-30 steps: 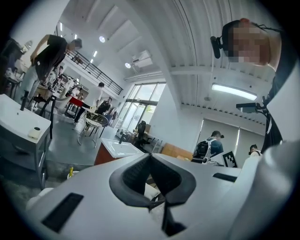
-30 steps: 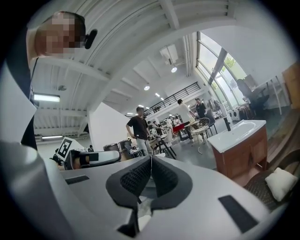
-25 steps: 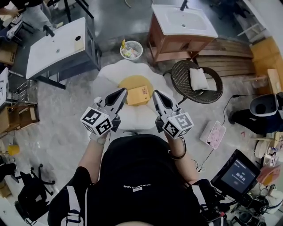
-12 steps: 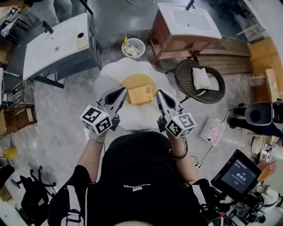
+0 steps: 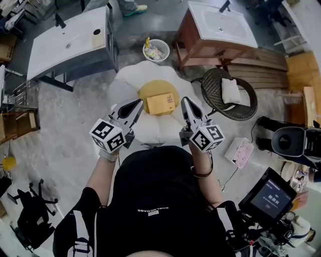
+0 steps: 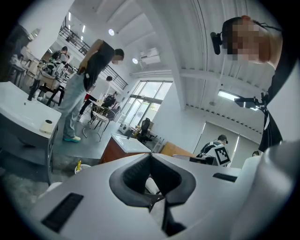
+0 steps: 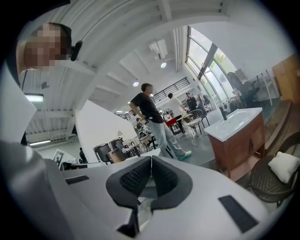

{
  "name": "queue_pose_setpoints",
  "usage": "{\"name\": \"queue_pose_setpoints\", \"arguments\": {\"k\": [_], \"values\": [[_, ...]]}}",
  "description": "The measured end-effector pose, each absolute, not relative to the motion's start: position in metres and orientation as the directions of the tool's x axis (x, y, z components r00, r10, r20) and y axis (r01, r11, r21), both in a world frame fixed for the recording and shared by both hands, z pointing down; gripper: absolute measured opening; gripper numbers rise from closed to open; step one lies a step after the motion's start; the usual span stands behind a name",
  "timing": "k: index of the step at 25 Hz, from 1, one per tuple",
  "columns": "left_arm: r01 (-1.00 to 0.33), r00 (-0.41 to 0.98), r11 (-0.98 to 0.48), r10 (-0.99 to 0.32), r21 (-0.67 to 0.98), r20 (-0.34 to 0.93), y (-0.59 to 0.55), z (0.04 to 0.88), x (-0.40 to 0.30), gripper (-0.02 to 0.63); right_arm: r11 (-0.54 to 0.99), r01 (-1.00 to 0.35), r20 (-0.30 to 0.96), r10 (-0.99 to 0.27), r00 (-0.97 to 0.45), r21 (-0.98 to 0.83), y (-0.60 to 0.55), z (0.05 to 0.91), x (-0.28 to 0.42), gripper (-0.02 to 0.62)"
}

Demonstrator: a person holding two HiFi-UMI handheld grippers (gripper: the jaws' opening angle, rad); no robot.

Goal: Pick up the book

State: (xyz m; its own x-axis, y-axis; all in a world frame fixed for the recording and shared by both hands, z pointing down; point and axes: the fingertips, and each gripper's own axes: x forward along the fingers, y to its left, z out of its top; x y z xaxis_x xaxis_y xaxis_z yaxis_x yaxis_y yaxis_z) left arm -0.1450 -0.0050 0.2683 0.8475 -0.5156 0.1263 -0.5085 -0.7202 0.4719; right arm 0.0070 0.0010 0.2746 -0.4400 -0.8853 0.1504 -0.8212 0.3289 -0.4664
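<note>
Book (image 5: 160, 104) lay at the flower cushion's (image 5: 125, 88) centre, your left gripper (image 5: 137, 104) and right gripper (image 5: 184, 101) poised either side, both clenched empty; you needed the jaws opened before closing on its edges.

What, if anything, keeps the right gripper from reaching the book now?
Nothing, it seems, so probably yes: the book lies alone on the yellow disc, with no object between it and the right gripper. Its shut jaws must open first.

— Is the cover of the book (image 5: 161, 104) legible?
— Negative. Print too small to read.
— Beyond the book?
— In the wastebasket (image 5: 156, 50), contents indistinct. Past it, a person is cut off at the edge; only a shoe (image 5: 135, 8) shows.
</note>
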Motion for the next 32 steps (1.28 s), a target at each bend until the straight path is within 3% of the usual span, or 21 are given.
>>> {"name": "queue_pose_setpoints", "arguments": {"k": [12,32], "values": [[-0.638,0.750,-0.614,-0.631,0.465,0.198,-0.009,0.279,-0.136,0.014,0.373,-0.740,0.127,-0.844,-0.522,-0.559,-0.026,0.293,0.034,0.026],[-0.735,0.662,-0.481,-0.661,0.478,0.353,-0.017,0.343,-0.097,0.015,0.351,-0.684,0.268,-0.732,-0.627,-0.640,-0.058,0.414,0.077,0.027]]}}
